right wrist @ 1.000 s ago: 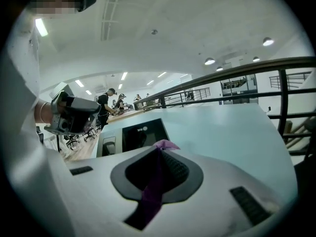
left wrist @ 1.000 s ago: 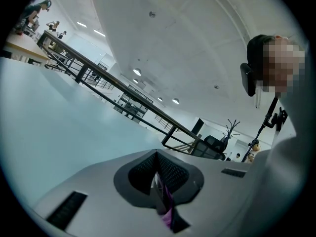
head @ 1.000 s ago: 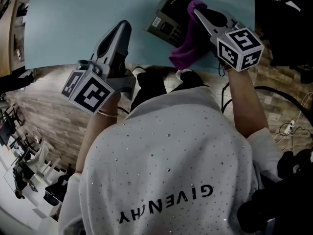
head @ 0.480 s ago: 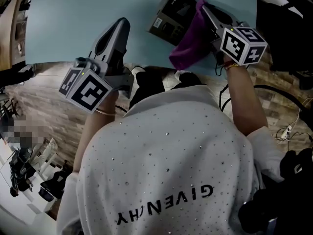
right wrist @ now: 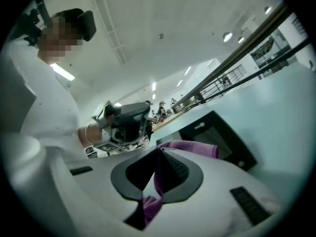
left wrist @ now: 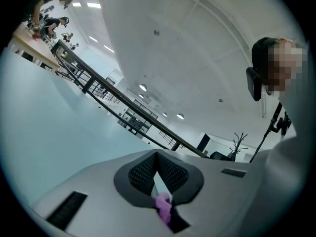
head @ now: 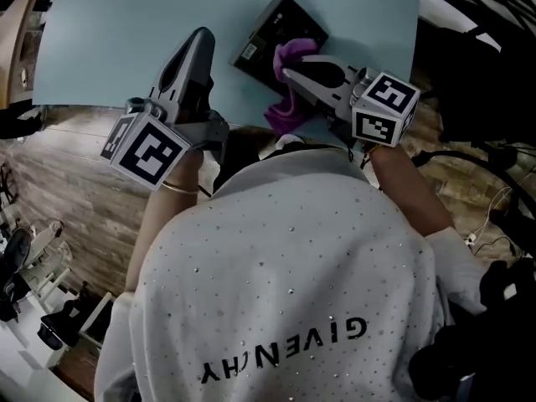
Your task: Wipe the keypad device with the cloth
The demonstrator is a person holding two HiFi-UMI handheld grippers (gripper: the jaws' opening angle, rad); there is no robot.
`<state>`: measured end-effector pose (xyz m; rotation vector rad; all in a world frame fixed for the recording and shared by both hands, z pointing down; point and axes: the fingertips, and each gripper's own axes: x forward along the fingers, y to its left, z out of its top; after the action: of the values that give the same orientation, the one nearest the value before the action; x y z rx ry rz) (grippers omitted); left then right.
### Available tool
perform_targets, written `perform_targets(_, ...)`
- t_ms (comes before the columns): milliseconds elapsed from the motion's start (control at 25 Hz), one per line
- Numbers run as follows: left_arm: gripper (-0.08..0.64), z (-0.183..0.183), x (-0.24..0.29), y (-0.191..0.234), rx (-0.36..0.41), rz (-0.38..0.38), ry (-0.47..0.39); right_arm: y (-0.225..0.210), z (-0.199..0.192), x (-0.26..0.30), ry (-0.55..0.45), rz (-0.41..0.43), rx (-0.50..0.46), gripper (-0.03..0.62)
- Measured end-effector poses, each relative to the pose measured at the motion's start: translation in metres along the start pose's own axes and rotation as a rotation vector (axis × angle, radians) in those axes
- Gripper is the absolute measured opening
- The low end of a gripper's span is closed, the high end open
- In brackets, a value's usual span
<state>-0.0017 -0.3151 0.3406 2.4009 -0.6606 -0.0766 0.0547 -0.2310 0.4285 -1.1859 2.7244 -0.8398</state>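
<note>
The pale blue table (head: 109, 40) fills the top of the head view. The black device (head: 261, 32) lies at an angle near the table's front edge. The right gripper (head: 289, 72) reaches over the device's near side. Its 2 jaws are clamped on the purple cloth (head: 285, 111), which bunches on the device at the tips and trails down toward the table edge. The left gripper (head: 199, 36) is just left of the device and apart from it, over bare table, its 2 jaws meeting at the tips. A small purple bit (left wrist: 163, 205) sits low in their gap; I cannot tell what it is.
</note>
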Motion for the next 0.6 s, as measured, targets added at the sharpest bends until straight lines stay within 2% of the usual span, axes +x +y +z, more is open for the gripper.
perform_targets(120,0.000,-0.012,0.003,-0.013,-0.004,-0.015,0.003,0.022,-0.016,0.005,0.095,0.100,-0.059,0.023)
perform_targets(240,0.000,-0.017,-0.001,-0.015,-0.016,0.010,-0.008,0.026,-0.033,0.005,0.192,0.125,-0.125,0.023)
perform_targets(400,0.000,-0.020,-0.003,-0.015,-0.023,0.035,-0.013,0.009,-0.039,-0.003,0.251,0.083,-0.163,0.023)
perform_targets(600,0.000,-0.022,-0.011,-0.012,-0.021,0.074,-0.016,-0.025,-0.034,-0.011,0.285,-0.031,-0.188,0.021)
